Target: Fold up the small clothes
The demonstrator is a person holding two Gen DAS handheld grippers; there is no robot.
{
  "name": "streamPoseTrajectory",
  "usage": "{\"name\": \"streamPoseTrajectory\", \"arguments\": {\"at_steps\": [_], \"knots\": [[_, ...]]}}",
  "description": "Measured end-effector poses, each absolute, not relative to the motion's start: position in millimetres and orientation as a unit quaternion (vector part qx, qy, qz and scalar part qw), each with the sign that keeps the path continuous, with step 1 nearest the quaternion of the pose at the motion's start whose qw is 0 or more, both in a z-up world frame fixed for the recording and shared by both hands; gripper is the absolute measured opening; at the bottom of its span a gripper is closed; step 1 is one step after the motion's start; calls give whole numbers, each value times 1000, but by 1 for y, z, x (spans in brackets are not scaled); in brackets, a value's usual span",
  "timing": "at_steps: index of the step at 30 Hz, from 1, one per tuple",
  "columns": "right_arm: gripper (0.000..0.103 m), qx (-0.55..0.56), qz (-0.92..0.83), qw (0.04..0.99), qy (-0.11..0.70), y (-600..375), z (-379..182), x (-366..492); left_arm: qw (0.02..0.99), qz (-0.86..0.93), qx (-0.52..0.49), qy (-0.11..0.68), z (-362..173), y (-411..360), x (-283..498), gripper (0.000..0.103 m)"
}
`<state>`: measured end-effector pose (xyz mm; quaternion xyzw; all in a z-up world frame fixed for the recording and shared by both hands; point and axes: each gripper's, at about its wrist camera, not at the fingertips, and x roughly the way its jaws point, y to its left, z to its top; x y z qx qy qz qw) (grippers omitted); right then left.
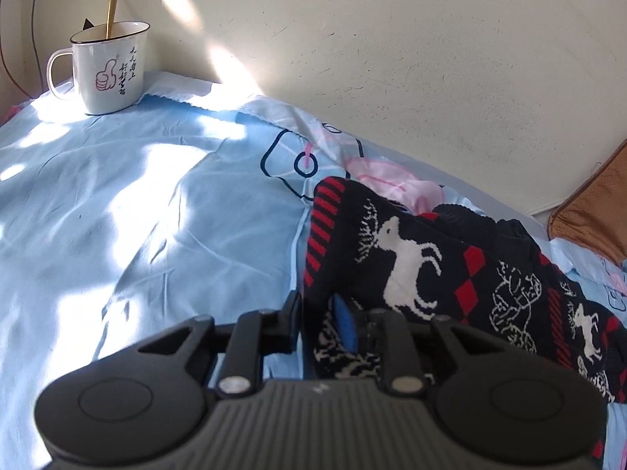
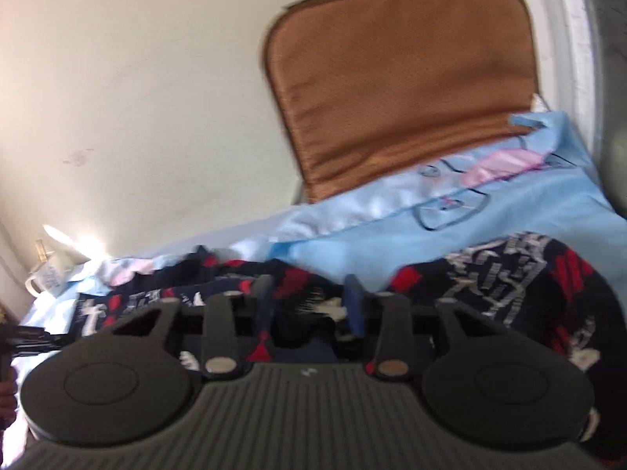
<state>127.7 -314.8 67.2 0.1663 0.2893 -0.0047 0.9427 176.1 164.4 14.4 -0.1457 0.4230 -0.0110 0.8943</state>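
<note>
Bearing illegible black characters: mug (image 1: 107, 70)

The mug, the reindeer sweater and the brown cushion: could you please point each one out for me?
Mug (image 1: 106, 74): left wrist view, on its white side by the thumbs-up print.
Reindeer sweater (image 1: 407, 258): left wrist view, on the white reindeer.
Brown cushion (image 2: 399, 78): right wrist view, on its middle.

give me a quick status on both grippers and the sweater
Left gripper shut on the reindeer sweater hem. Right gripper jaws apart, sweater between them, grip unclear in blur. Sweater rumpled on blue sheet. Mug far corner, clear.
</note>
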Motion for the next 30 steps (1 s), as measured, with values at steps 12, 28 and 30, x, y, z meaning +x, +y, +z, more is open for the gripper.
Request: {"name": "streamPoseTrajectory", "arguments": {"at_steps": [12, 28, 30], "knots": [[54, 362, 8, 907, 217, -394, 74, 8, 925, -51, -155, 344, 55, 117, 168, 33], [65, 274, -231, 923, 136, -409, 73, -34, 935, -132, -32, 327, -7, 23, 166, 43], [68, 316, -169, 924, 133, -412, 74, -34, 936, -130, -27, 326, -7, 21, 168, 45]]}}
